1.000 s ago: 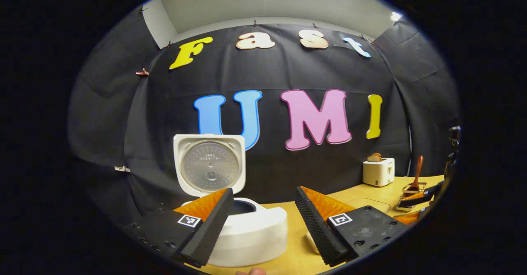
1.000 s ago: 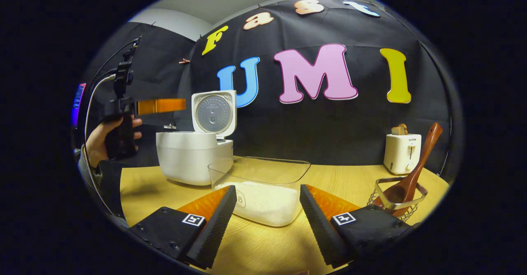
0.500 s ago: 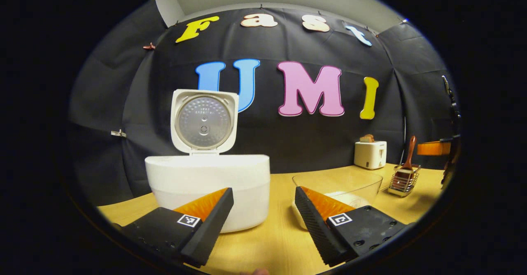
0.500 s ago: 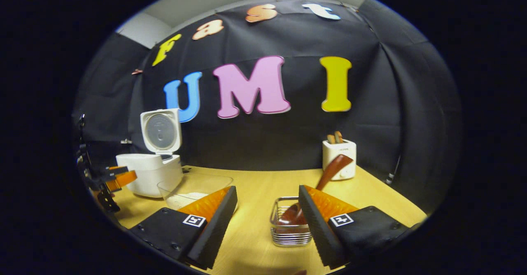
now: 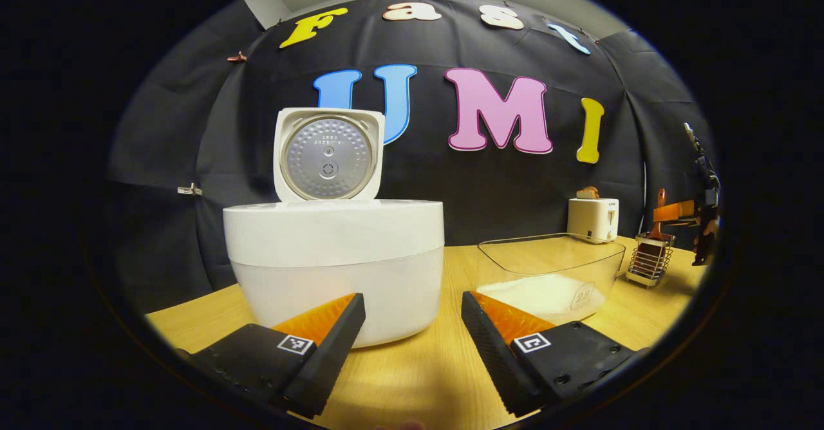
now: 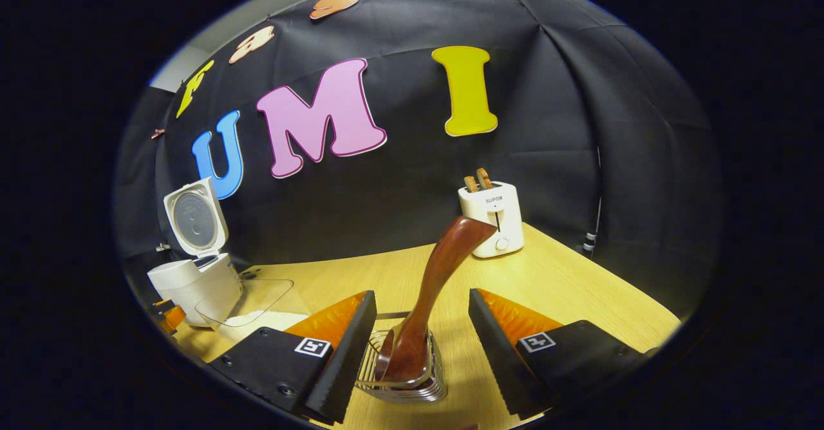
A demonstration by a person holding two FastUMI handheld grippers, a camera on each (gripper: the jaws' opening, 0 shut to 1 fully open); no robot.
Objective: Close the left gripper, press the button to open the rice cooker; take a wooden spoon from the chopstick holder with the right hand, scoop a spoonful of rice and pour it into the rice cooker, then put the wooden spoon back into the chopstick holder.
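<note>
The white rice cooker stands right in front of my left gripper, its lid raised upright. That gripper is open and holds nothing. A dark wooden spoon stands bowl-down in the wire chopstick holder. My right gripper is open, one finger on each side of the spoon's handle, not touching it. A clear container of rice sits to the right of the cooker. In the left gripper view, the right gripper hovers at the holder far right.
A white toaster with bread in it stands at the back of the wooden table, behind the holder. The cooker and rice container lie far left in the right gripper view. Black cloth walls close the booth behind.
My left gripper dropped to table level in front of the open cooker. My right gripper swung right and closed in on the holder, so the spoon handle now stands between its fingers.
</note>
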